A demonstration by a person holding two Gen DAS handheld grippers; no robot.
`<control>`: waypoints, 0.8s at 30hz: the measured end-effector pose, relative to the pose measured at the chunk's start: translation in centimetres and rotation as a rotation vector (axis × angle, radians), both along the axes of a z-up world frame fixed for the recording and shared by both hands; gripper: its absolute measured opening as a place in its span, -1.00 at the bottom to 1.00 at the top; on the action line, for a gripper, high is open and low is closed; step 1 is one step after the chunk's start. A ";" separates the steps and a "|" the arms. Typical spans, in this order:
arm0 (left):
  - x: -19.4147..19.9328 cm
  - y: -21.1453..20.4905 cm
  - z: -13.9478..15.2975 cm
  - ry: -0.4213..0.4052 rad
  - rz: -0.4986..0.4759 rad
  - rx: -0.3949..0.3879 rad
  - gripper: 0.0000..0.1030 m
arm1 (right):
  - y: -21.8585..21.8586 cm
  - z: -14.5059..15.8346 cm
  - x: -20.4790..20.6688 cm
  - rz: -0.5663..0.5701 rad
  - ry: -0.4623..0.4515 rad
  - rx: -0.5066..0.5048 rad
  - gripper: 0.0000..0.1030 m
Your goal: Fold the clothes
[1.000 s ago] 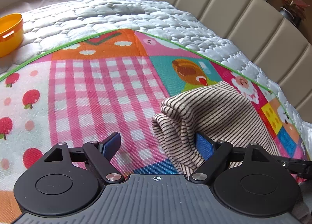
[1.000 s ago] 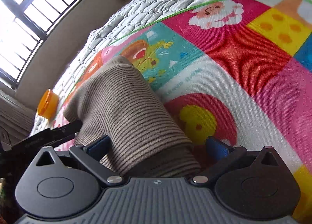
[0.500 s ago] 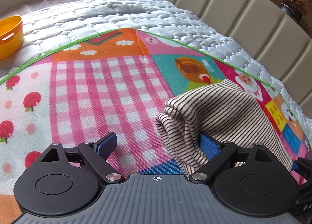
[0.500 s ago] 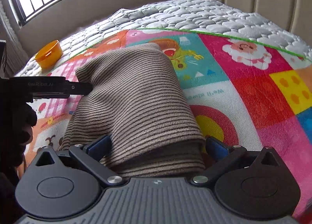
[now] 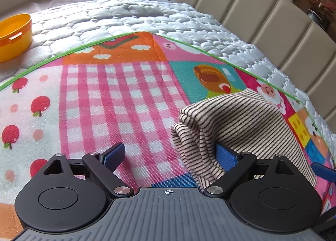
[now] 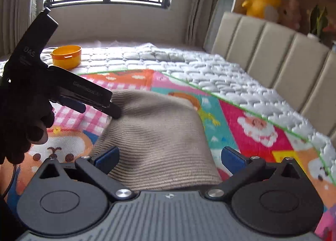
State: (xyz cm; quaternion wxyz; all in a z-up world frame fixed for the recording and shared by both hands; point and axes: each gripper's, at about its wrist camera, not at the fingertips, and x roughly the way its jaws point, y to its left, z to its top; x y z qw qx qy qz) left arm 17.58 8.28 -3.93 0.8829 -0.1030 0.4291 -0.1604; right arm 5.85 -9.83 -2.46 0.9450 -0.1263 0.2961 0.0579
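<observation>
- The brown-and-cream striped knit garment [image 5: 241, 127] lies as a folded bundle on the bright patchwork play mat [image 5: 117, 102], which covers the white quilted bed [image 5: 130, 16].
- The left claw [image 5: 168, 155] stands wide open. Its right blue pad is tucked under the garment's stacked edge, the left pad is over bare pink check, and nothing is pinched.
- The right claw [image 6: 168, 157] is also spread wide. The near end of the bundle sits between its 2 blue pads; neither pad appears to press on it.
- In the right wrist view, the left claw's tip [image 6: 113, 111] touches the far left corner of the cloth.
- Step in hand, as I judge it: a fold is laid down and both claws have let go.
- The next move likely calls for backing both claws clear without dragging the layers, then either pressing the bundle flat or gripping 1 edge for another fold.
- An orange plastic tub [image 5: 14, 35] sits well apart on the quilt.
</observation>
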 end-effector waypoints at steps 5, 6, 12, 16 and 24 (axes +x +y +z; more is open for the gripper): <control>0.3 0.2 0.3 -0.030 0.020 -0.013 0.83 | 1.4 -2.2 0.8 0.011 0.041 -0.060 1.00; 0.4 0.2 0.3 -0.032 0.023 -0.010 0.83 | 1.6 -2.6 0.9 0.011 0.045 -0.067 1.00; 1.6 -0.1 -0.8 -0.023 0.047 0.015 0.86 | 3.3 -2.3 0.7 0.027 0.027 -0.067 1.00; 1.7 -0.2 -1.1 -0.039 0.047 0.029 0.88 | 2.9 -2.8 1.0 0.034 0.040 -0.059 1.00; 0.8 0.5 -0.1 -0.035 0.072 -0.001 0.84 | 3.1 -3.6 0.9 0.045 0.048 -0.088 1.00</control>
